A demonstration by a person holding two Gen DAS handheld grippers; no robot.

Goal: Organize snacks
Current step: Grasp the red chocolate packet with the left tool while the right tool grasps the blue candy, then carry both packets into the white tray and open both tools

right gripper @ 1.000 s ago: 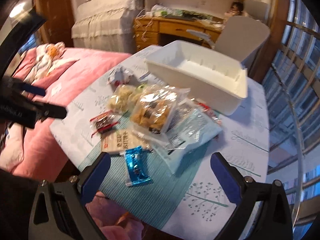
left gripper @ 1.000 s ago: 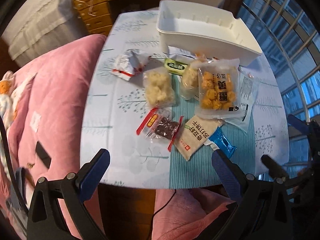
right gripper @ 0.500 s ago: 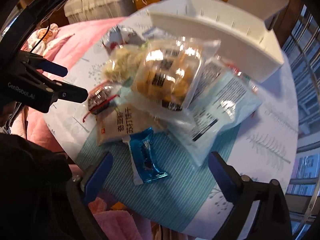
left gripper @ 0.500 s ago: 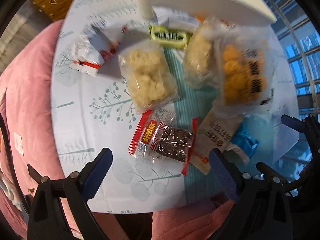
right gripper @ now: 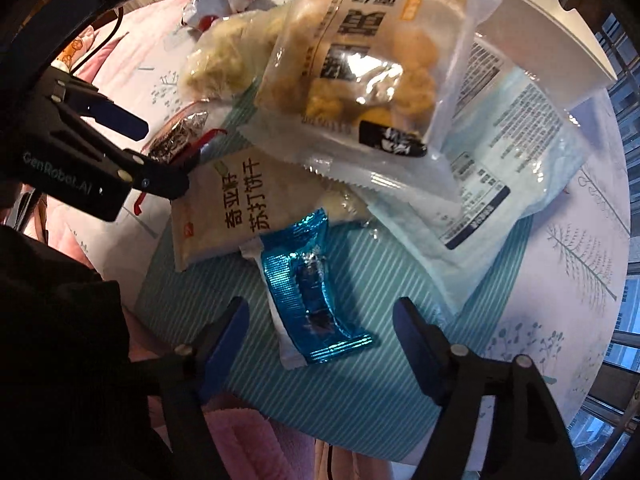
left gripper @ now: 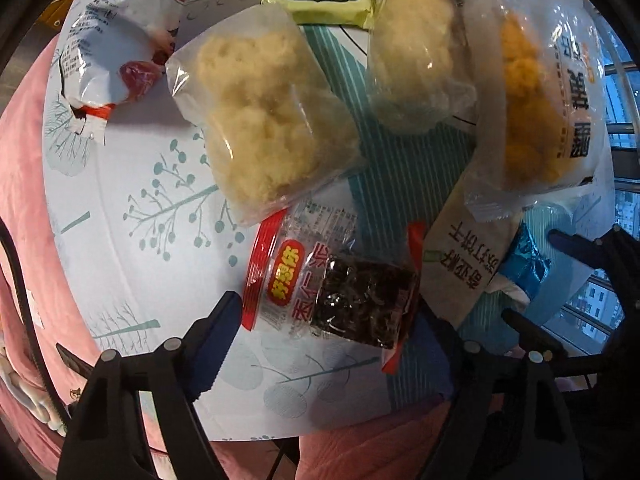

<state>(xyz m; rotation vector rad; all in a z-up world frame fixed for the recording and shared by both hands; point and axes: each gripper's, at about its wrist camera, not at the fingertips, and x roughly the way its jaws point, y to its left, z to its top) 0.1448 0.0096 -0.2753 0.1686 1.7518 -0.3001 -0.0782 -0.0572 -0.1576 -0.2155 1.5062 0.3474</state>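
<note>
My left gripper [left gripper: 324, 324] is open, its fingers on either side of a red-edged clear packet of dark snack [left gripper: 340, 292] lying on the table. My right gripper [right gripper: 320, 324] is open around a shiny blue wrapper [right gripper: 308, 284]. Next to these lie a beige cracker packet [right gripper: 224, 204], a clear bag of pale puffs [left gripper: 260, 120], a second pale bag [left gripper: 416, 48], a bag of orange balls [right gripper: 360, 76], a green pineapple-cake packet [left gripper: 316, 0] and a white-red wrapper [left gripper: 104, 52]. The left gripper also shows in the right wrist view [right gripper: 132, 140].
A white bin [right gripper: 540, 28] stands at the far side of the round table [left gripper: 120, 208]. A large pale-blue flat packet [right gripper: 500, 184] lies under the orange-ball bag. Pink bedding [left gripper: 24, 160] borders the table on the left. Windows are on the right.
Both grippers have come down close to the table. The left now straddles the red-edged dark packet, the right straddles the blue wrapper. Both jaws have narrowed somewhat.
</note>
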